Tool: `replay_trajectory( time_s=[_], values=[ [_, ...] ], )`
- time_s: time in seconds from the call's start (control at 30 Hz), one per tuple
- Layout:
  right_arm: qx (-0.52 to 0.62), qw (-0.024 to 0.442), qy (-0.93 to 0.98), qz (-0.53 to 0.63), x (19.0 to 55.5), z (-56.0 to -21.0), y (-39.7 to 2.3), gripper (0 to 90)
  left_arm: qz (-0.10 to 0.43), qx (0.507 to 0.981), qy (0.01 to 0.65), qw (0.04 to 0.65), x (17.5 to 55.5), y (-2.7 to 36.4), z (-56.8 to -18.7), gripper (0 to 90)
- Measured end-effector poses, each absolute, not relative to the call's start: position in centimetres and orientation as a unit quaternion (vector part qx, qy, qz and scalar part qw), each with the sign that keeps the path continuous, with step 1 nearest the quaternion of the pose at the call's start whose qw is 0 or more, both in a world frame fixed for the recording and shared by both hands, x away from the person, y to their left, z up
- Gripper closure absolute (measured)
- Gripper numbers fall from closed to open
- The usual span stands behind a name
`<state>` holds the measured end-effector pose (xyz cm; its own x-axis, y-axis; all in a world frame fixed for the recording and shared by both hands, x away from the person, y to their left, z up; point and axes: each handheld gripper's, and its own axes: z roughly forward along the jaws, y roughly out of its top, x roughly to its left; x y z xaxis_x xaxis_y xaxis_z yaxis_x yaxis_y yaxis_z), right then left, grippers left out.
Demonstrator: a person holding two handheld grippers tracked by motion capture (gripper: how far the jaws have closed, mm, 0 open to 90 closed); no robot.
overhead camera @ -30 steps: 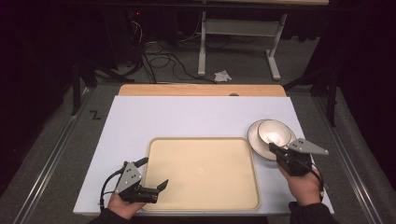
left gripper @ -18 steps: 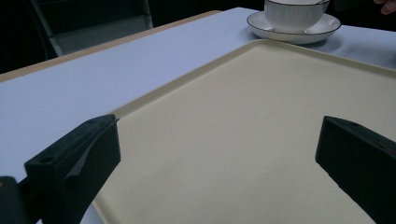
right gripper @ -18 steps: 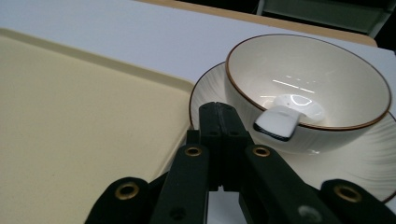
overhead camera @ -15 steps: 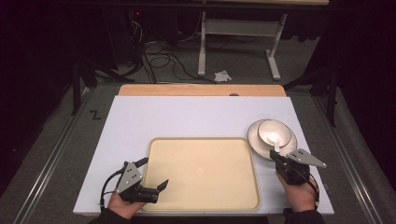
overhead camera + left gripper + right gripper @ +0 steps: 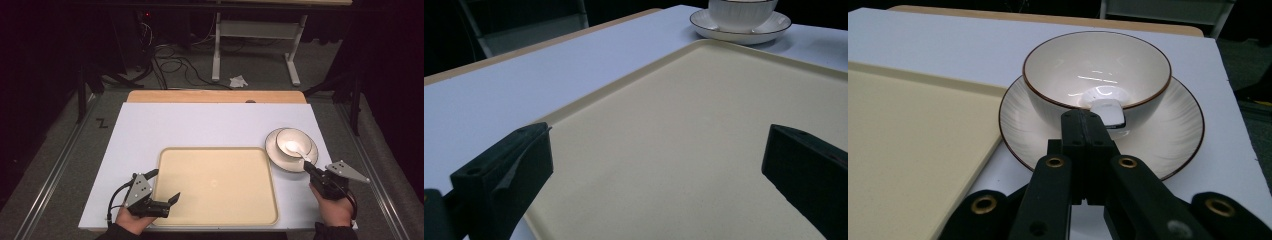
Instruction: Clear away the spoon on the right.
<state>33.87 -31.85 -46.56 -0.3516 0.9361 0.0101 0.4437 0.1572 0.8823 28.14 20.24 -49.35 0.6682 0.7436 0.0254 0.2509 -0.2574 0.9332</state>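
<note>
My right gripper (image 5: 1087, 125) has its black fingers (image 5: 1075, 132) pressed together, pinching the end of a small white spoon handle (image 5: 1109, 113). In the high view that gripper (image 5: 309, 168) sits just off the near rim of the saucer, with my hand (image 5: 334, 207) behind it at the table's front edge.

The spoon (image 5: 298, 150) runs with its long axis from the jaws up and away from me, slanting left in the high view, its far end down inside the cream bowl with a dark rim (image 5: 293, 142). From the right gripper view I see only the squared white handle end sticking out past the fingertips, overlapping the bowl's near wall (image 5: 1048, 112); I cannot tell whether it touches that wall.

The bowl stands upright on a matching cream saucer with a dark rim (image 5: 272, 150), which rests on the white table top (image 5: 200, 125), just beside the right edge of the pale yellow rectangular tray (image 5: 215, 185).

My left gripper (image 5: 161, 186) rests at the tray's near left corner, its jaws spread wide with nothing between them, over the bare tray floor (image 5: 684, 150).
</note>
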Motion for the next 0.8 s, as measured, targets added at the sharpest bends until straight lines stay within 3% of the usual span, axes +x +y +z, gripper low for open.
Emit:
replay_trajectory(
  time_s=[0.2, 0.57, 0.8],
  values=[
    [0.480, 0.279, 0.701, 0.448, 33.5, -46.2, -31.8, 90.0, 0.241, 0.756, 0.329, 0.512, 28.1, 20.2, -49.3, 0.7],
    [0.486, 0.300, 0.654, 0.496, 33.1, -44.4, -32.6, 67.7, 0.242, 0.757, 0.328, 0.510, 28.2, 20.1, -49.4, 0.7],
    [0.504, 0.318, 0.629, 0.498, 34.7, -43.3, -31.6, 63.5, 0.245, 0.755, 0.332, 0.509, 28.1, 20.1, -49.5, 0.7]
  ],
)
